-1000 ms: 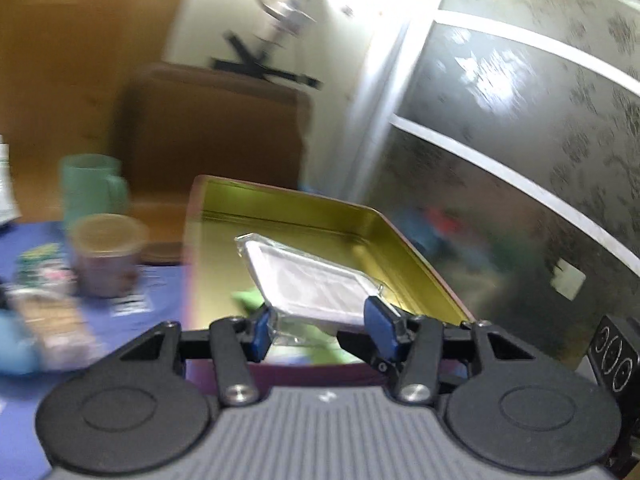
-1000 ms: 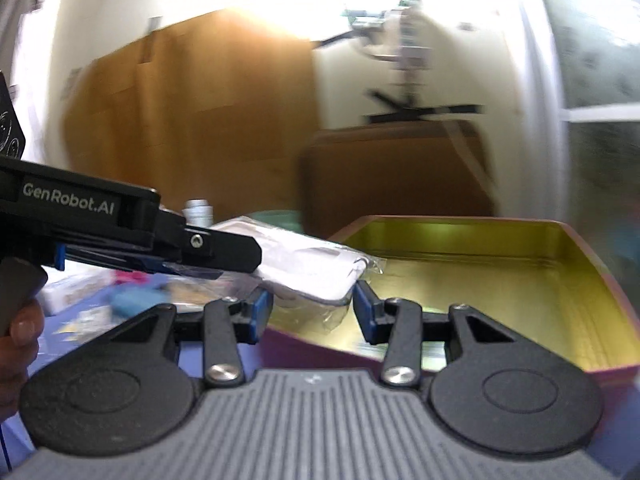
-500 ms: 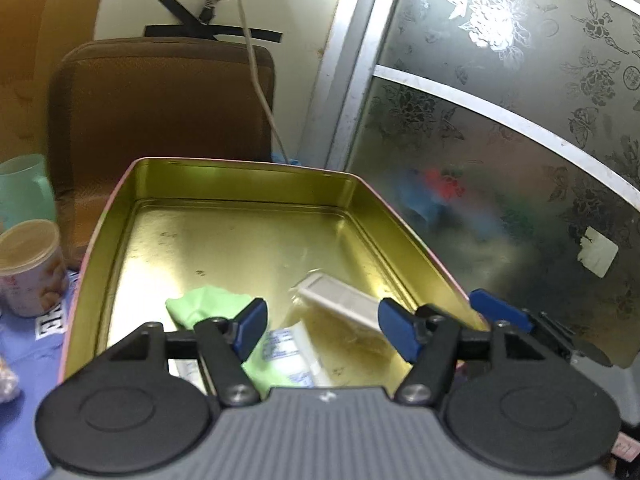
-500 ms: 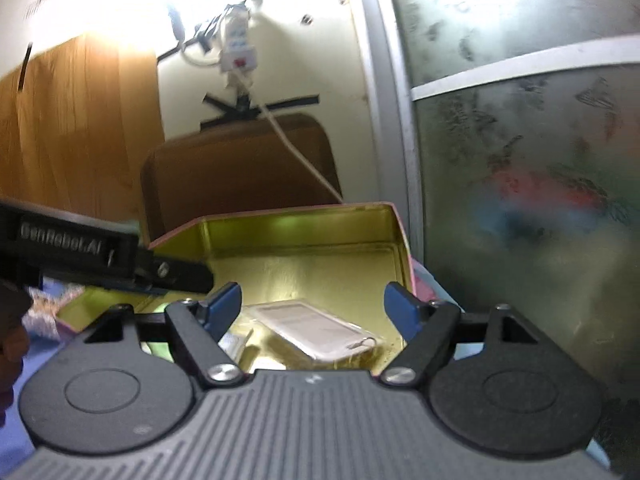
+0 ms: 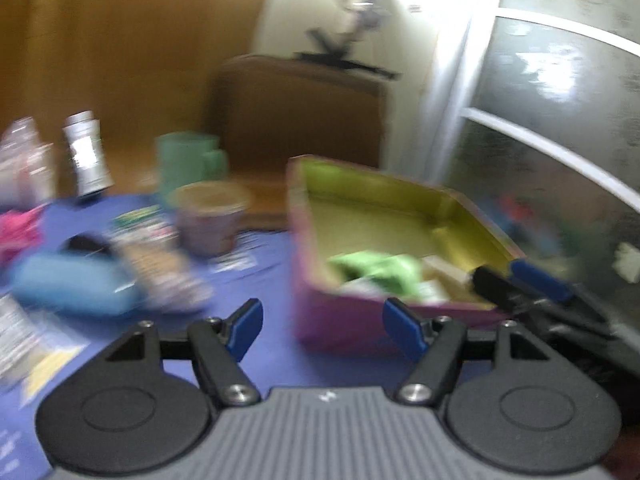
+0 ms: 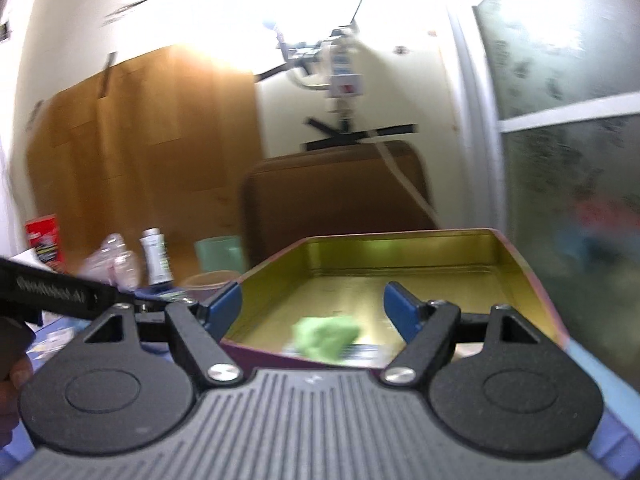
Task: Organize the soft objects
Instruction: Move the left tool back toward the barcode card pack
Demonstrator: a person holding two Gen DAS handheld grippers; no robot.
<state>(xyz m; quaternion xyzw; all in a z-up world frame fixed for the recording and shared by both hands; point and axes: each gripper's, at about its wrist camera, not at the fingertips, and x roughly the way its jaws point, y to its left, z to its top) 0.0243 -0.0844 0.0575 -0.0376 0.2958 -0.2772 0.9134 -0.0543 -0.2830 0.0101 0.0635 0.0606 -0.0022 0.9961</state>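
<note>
The left gripper (image 5: 322, 330) is holding its fingers (image 5: 244, 324) spread wide, empty, above the blue-covered desk (image 5: 264, 280). The right gripper (image 6: 312, 312) is likewise gaping, empty, at the gold tin tray (image 6: 516, 264). A green cloth (image 6: 324, 334) and pale packets (image 5: 440, 272) are lying inside the tray's near end.

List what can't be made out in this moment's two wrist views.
- Left wrist: motion blur smears the packets on the blue cloth; labels unreadable.
- Left wrist: pale items beside the green cloth in the tin, unidentifiable.
- Right wrist: right gripper body hides the tin's near end.
</note>
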